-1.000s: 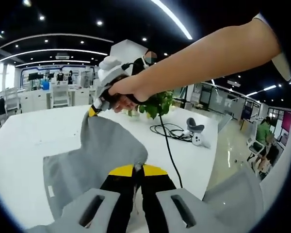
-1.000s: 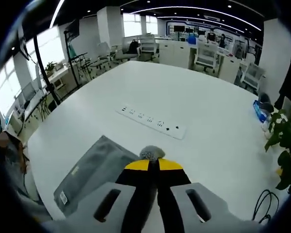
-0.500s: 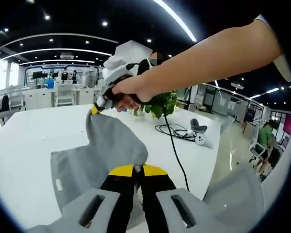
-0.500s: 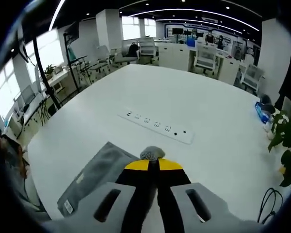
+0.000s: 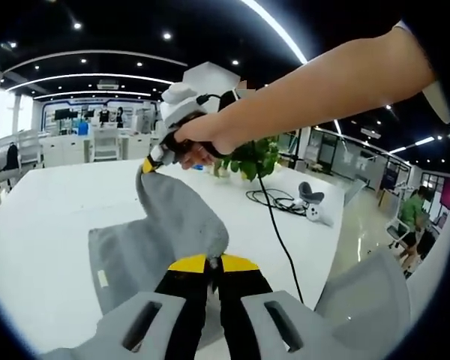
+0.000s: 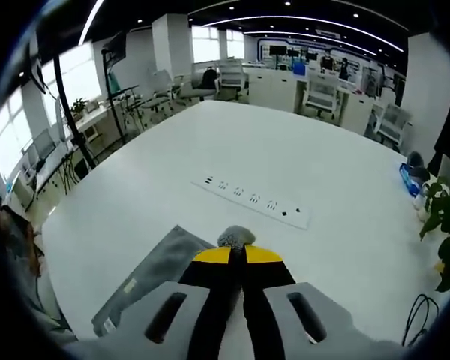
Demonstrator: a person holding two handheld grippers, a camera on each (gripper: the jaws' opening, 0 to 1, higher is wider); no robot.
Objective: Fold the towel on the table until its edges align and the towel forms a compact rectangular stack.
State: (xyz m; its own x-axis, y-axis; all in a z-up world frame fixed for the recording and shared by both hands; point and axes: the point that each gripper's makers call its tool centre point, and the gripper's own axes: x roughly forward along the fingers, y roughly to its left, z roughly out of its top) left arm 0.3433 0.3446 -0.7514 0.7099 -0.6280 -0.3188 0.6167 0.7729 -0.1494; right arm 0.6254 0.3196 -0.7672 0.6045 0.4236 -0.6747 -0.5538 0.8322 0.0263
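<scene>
A grey towel (image 5: 146,244) with a small white label hangs partly lifted above the white table (image 5: 52,217). My left gripper (image 5: 213,262) is shut on its near edge, grey cloth bunched at the yellow tips. A person's hand holds my right gripper (image 5: 148,165) farther along, shut on another raised corner of the towel. In the right gripper view, that gripper (image 6: 237,253) pinches a tuft of towel (image 6: 235,237), and the rest of the towel (image 6: 146,274) drapes down to the table (image 6: 232,150) at lower left.
A white power strip (image 6: 256,202) lies on the table beyond the towel. A potted plant (image 5: 249,159), a black cable (image 5: 274,225) and a small white device (image 5: 315,208) sit toward the right edge. Office desks and chairs stand around.
Both grippers have carried the towel's held edge a little forward over the table; the power strip sits lower and nearer in the right gripper view. Both grips are unchanged.
</scene>
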